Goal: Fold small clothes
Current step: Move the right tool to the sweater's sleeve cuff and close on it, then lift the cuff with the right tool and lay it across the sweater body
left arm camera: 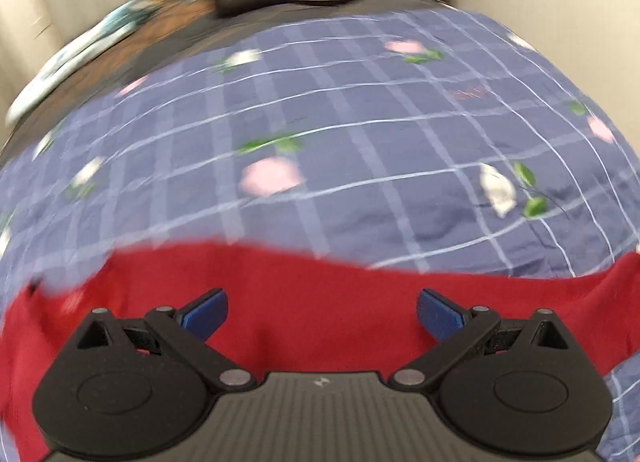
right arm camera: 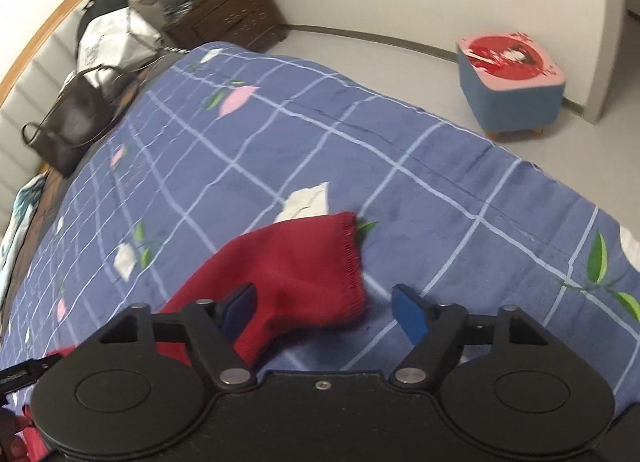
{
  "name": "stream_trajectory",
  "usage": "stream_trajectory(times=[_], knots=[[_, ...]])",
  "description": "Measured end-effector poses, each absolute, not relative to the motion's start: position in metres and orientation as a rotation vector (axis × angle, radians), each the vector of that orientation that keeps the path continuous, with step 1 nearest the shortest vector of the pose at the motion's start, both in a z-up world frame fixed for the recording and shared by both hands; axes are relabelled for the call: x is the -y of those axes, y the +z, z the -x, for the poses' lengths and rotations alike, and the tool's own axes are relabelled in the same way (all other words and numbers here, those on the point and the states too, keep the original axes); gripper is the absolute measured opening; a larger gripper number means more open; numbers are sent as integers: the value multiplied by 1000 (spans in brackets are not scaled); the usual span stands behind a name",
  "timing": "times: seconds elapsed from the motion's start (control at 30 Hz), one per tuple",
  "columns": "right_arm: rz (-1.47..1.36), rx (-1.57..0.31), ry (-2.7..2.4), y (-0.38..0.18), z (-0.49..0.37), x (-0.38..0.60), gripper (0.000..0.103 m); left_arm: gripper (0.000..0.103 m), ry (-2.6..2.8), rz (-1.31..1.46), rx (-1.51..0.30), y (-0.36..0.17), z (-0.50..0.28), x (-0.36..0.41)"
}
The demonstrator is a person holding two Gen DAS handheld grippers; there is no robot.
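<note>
**Barely begun: red garment still loose on the bed**

So far little looks folded. In the left wrist view the red garment spreads across the bottom of the frame on the blue checked bedspread, under the left gripper, whose jaws gape wide and hold nothing. In the right wrist view a sleeve-like end sits at lower centre between the right gripper's spread jaws, ungripped. Every fold appears left to do.
</note>
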State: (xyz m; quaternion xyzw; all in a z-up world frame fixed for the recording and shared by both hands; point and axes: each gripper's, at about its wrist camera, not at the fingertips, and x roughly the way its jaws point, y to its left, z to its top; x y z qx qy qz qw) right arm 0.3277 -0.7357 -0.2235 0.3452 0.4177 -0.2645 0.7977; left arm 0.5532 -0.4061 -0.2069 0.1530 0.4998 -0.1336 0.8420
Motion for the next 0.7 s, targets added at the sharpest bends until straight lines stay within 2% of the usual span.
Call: stream_trajectory(times=[0.13, 0.23, 0.37, 0.4, 0.53, 0.67, 0.7], knots=[[-702, -887, -563, -229, -333, 734, 63, 102, -393, -461, -1066, -234, -557, 438], [-656, -894, -510, -228, -342, 729, 52, 102, -442, -516, -1067, -247, -553, 446], [-562, -948, -502, -230, -353, 719, 25, 103, -419, -533, -1074, -261, -557, 451], [-559, -951, -495, -230, -353, 719, 21, 103, -403, -516, -1079, -263, -558, 449], [-520, -930, -509, -216, -347, 717, 18, 101, -322, -490, -1063, -265, -557, 449], [-388, -872, -516, -190, -335, 708, 16, 81, -292, -473, -1018, -260, -556, 455], [-356, -878, -508, -189, -334, 705, 17, 79, -290, -465, -1007, -258, -555, 456]])
